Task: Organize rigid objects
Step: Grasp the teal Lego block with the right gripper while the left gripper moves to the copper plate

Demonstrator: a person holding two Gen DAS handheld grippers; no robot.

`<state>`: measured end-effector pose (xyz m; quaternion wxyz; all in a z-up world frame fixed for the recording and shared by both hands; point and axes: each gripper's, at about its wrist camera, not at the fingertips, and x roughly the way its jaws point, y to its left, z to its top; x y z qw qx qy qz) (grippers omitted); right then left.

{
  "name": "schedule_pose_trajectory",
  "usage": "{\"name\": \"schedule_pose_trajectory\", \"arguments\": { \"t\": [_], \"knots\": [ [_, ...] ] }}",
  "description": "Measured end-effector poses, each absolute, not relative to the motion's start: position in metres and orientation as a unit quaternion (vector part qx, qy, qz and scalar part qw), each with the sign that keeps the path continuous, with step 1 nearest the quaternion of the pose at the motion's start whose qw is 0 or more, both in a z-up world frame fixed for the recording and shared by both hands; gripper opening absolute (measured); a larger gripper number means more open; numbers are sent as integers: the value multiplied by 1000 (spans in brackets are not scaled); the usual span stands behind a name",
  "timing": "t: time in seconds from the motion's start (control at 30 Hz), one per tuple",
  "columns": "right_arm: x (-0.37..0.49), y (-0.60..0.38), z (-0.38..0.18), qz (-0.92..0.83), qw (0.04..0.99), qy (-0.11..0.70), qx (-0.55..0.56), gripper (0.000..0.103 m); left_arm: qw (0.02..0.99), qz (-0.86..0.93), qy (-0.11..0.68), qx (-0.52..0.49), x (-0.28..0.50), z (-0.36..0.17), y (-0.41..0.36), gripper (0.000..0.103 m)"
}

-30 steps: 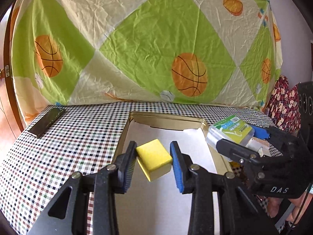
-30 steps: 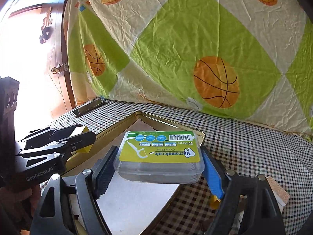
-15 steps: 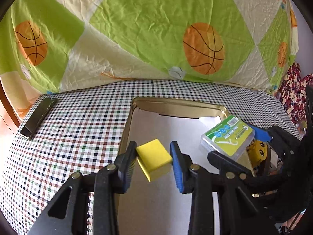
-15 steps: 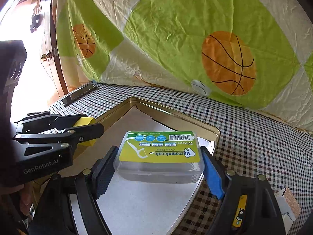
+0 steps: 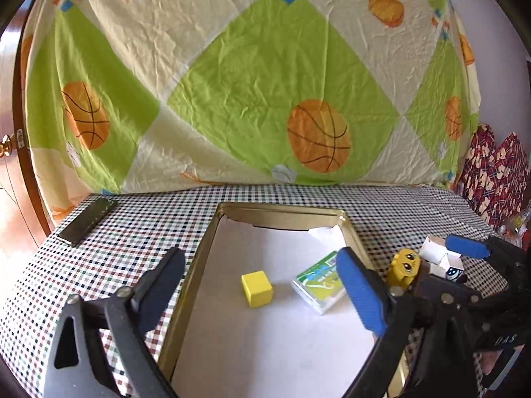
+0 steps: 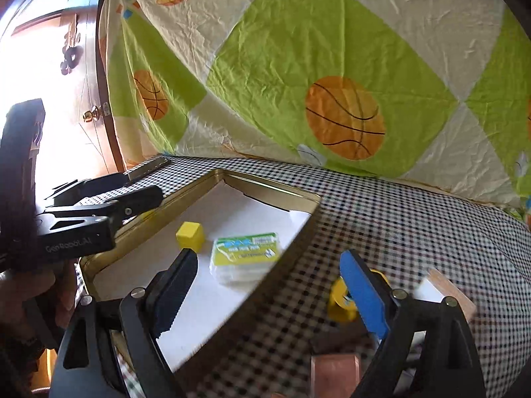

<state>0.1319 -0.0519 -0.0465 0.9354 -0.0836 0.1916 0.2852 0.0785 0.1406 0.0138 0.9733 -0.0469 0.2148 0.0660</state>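
Observation:
A gold tin tray (image 5: 205,252) lined with white paper lies on the checkered table. A yellow cube (image 5: 256,289) and a green-labelled clear floss box (image 5: 318,284) lie inside it, side by side. Both also show in the right wrist view: the cube (image 6: 189,236) and the box (image 6: 247,260). My left gripper (image 5: 265,292) is open and empty above the tray's near part. My right gripper (image 6: 268,293) is open and empty over the tray's right rim (image 6: 288,248).
Right of the tray lie a yellow toy figure (image 5: 403,267), white small boxes (image 5: 438,255) and a cork-topped block (image 6: 448,287). A dark flat bar (image 5: 88,220) lies at the table's far left. A basketball-print cloth (image 5: 265,83) hangs behind.
Both grippers opened and drew back. The yellow cube and the floss box, held before, now lie in the tray.

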Motion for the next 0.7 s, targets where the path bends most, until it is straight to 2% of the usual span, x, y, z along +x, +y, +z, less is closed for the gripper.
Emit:
{"name": "schedule_pose_trajectory", "arguments": {
  "t": [0.27, 0.6, 0.67, 0.7],
  "knots": [
    [97, -167, -81, 190, 965, 178, -34, 89, 980, -3, 194, -43, 41, -7, 71, 101],
    [108, -158, -110, 220, 944, 240, -43, 88, 975, -35, 220, -17, 42, -25, 19, 101],
    [111, -156, -112, 218, 942, 251, -48, 69, 974, -40, 223, -15, 42, -26, 15, 101],
    [114, -156, -114, 218, 939, 260, -47, 67, 974, -41, 224, -13, 42, -27, 12, 101]
  ]
}}
